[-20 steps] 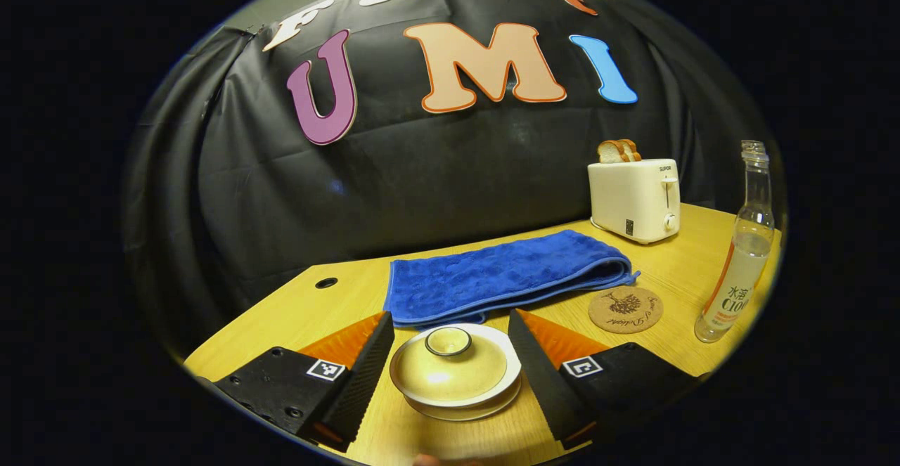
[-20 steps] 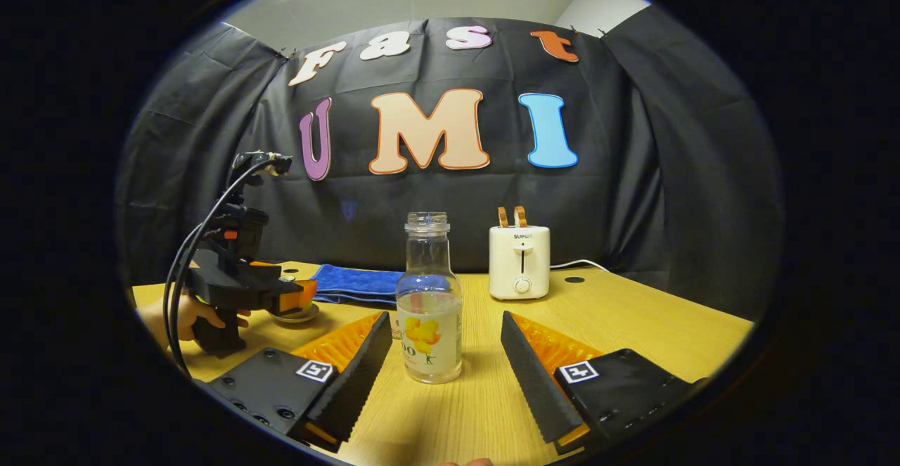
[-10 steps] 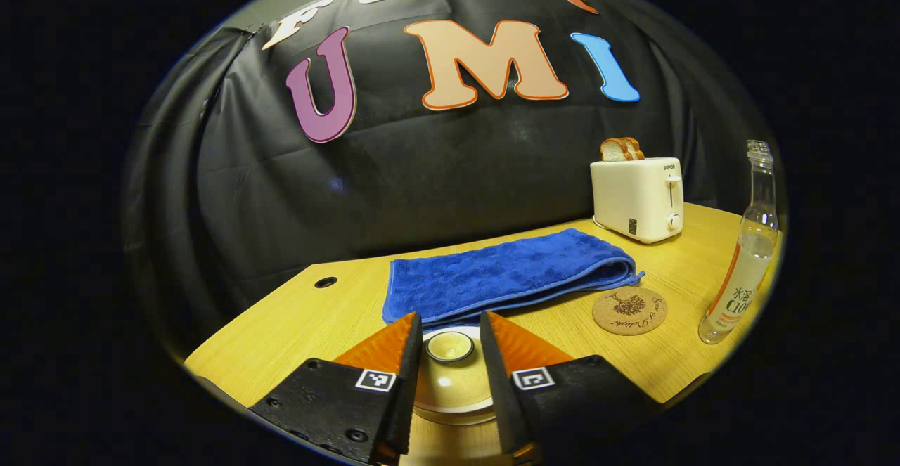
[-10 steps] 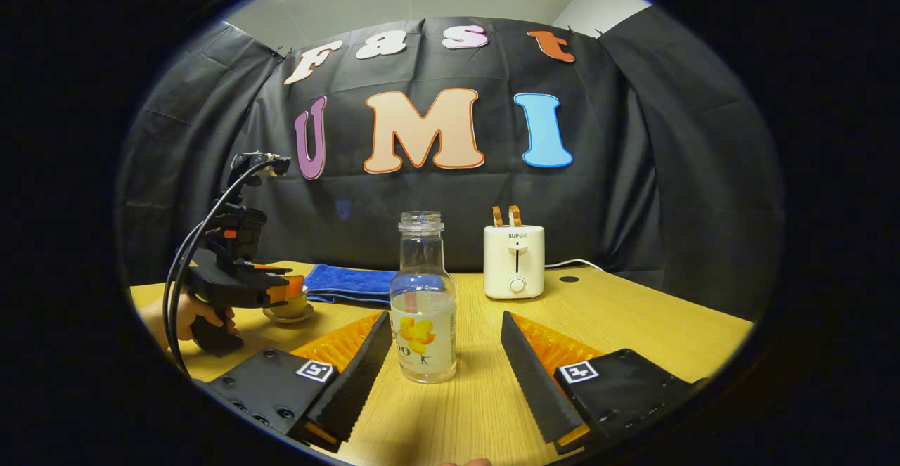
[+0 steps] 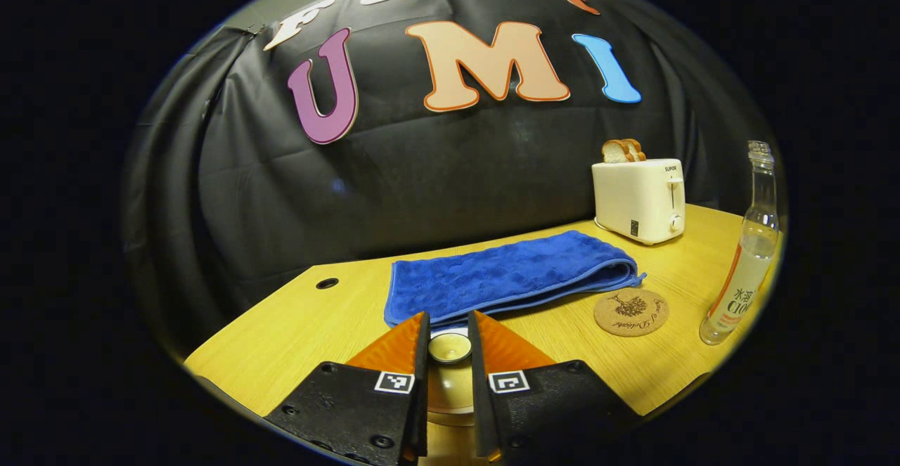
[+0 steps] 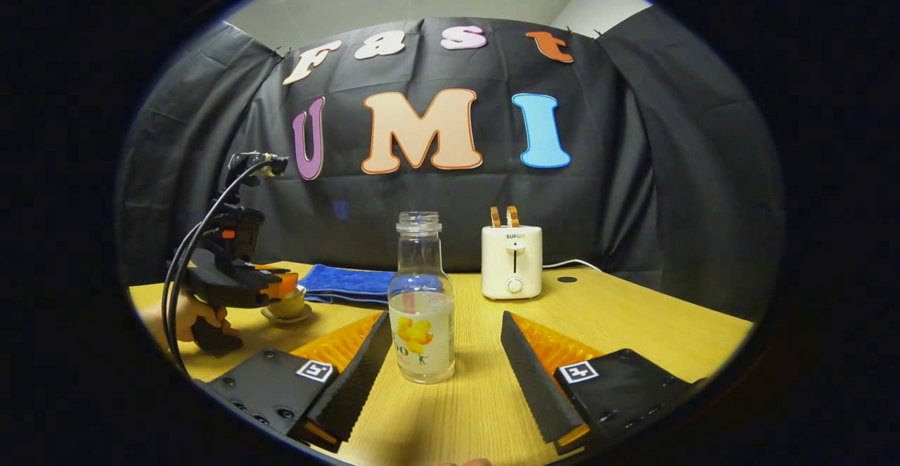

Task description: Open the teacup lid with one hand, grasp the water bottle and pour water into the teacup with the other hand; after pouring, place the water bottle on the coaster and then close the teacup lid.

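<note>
The left gripper (image 5: 448, 353) has its two fingers drawn narrow around the small round knob (image 5: 449, 346) on the teacup lid (image 5: 450, 392), one finger on each side; whether both already press on it cannot be told. The teacup (image 6: 287, 306) sits on its saucer at the near left of the table (image 5: 295, 325), just in front of the blue towel (image 5: 506, 276).

The step in hand looks like taking the lid off. To do it well, the fingers should settle squarely on the knob, low on its neck, and then lift straight up so the cup does not drag or tip on the saucer.

The right gripper (image 6: 446, 353) is spread wide, with the water bottle (image 6: 422, 304) standing upright between its fingers and touching neither. The bottle has no cap, so it should be grasped at mid-body and kept level. The cork coaster (image 5: 631, 311) lies between the towel and the bottle.
</note>
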Motion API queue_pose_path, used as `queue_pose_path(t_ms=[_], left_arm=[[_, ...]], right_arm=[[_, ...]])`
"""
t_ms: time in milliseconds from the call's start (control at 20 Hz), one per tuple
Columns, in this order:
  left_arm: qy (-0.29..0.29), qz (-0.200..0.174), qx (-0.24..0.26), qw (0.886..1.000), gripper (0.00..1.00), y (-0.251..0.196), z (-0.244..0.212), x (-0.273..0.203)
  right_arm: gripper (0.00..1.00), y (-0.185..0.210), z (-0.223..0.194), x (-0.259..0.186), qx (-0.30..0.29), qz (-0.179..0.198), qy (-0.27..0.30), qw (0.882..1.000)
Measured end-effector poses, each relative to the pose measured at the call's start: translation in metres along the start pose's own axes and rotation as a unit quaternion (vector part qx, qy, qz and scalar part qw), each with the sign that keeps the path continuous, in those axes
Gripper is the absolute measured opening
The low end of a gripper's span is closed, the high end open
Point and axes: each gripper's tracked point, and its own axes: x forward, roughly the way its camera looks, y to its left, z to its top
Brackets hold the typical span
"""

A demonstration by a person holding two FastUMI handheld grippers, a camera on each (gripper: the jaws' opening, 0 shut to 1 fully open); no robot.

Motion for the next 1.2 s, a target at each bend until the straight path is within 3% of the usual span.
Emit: queue_pose_path(t_ms=[650,1200], left_arm=[[-0.033,0.005,-0.037,0.999,0.22,0.010,0.004,-0.016],[-0.073,0.027,-0.050,0.996,0.22,0.031,0.008,-0.061]], right_arm=[[0.96,0.001,-0.001,0.001,0.000,0.001,0.002,1.000],[1.00,0.017,-0.007,0.021,-0.001,0.006,0.015,1.000]])
